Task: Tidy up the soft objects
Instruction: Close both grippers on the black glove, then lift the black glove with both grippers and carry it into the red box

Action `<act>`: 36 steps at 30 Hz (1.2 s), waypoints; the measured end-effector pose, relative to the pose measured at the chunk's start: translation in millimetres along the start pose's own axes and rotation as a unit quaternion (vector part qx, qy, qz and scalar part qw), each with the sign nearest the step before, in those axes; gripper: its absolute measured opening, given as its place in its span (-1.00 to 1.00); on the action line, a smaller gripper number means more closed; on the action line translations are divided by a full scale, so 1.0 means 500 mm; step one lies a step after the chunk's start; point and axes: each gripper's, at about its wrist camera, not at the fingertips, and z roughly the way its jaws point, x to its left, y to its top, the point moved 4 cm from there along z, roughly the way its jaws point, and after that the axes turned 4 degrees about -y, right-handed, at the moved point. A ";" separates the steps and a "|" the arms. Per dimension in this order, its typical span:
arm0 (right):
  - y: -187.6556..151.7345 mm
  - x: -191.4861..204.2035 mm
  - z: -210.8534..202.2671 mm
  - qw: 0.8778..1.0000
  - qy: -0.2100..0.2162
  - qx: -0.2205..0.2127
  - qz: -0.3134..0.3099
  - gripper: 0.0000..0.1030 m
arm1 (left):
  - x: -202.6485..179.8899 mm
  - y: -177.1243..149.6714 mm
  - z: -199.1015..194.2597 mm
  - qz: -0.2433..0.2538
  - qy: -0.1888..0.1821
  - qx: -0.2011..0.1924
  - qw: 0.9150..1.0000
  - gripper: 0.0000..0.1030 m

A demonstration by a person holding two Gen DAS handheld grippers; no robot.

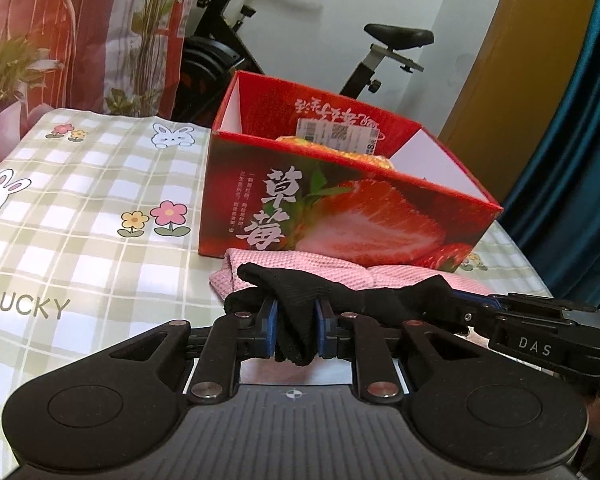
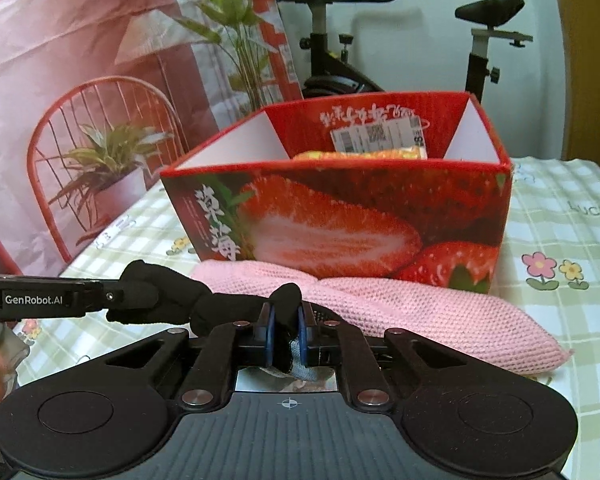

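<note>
Left wrist view: the left claw (image 1: 296,322) is clamped on a black sock (image 1: 300,300) at centre, above the pink knit cloth (image 1: 340,270).

Right wrist view: the right claw (image 2: 287,330) pinches its other end. The strawberry box (image 2: 340,216) behind already holds something yellow; sock and cloth remain outside.

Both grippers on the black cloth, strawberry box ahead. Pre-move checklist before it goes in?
1. Left gripper shut on black cloth: ok.
2. Right gripper shut on the same cloth: ok.
3. Cloth clear of pink knitted cloth beneath: cannot tell, they overlap in both views.
4. Strawberry box open on top, upright: ok.
5. Room inside box: cannot tell; a yellow-orange item already lies in it, depth hidden.
6. Pink cloth rests against the box's front wall, may drag along: not ok.
</note>
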 end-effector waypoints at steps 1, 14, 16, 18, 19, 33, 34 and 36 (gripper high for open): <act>0.000 0.001 -0.006 1.000 0.000 -0.003 0.000 -0.79 | -0.003 -0.003 -0.006 0.000 -0.001 -0.002 1.000 -0.62; -0.004 0.017 -0.053 1.000 0.000 -0.025 -0.009 -0.80 | -0.009 -0.021 -0.037 -0.001 -0.010 -0.016 1.000 -0.62; -0.003 0.019 -0.055 1.000 0.001 -0.027 -0.011 -0.80 | -0.008 -0.021 -0.039 -0.002 -0.011 -0.020 1.000 -0.62; 0.001 0.020 -0.058 0.999 0.003 -0.031 -0.012 -0.80 | -0.008 -0.019 -0.042 0.000 -0.013 -0.025 1.000 -0.62; 0.004 0.021 -0.058 0.999 0.004 -0.032 -0.012 -0.80 | -0.008 -0.015 -0.043 0.001 -0.015 -0.026 1.000 -0.62; 0.223 -0.015 -0.059 0.994 0.015 -0.103 -0.010 -0.80 | -0.035 0.198 -0.036 0.014 -0.054 -0.079 0.995 -0.62; 0.239 -0.020 -0.051 0.994 0.012 -0.105 -0.012 -0.80 | -0.037 0.214 -0.027 0.018 -0.054 -0.081 0.995 -0.62; 0.268 -0.034 -0.030 0.994 0.006 -0.105 -0.016 -0.80 | -0.040 0.238 -0.009 0.026 -0.049 -0.083 0.995 -0.62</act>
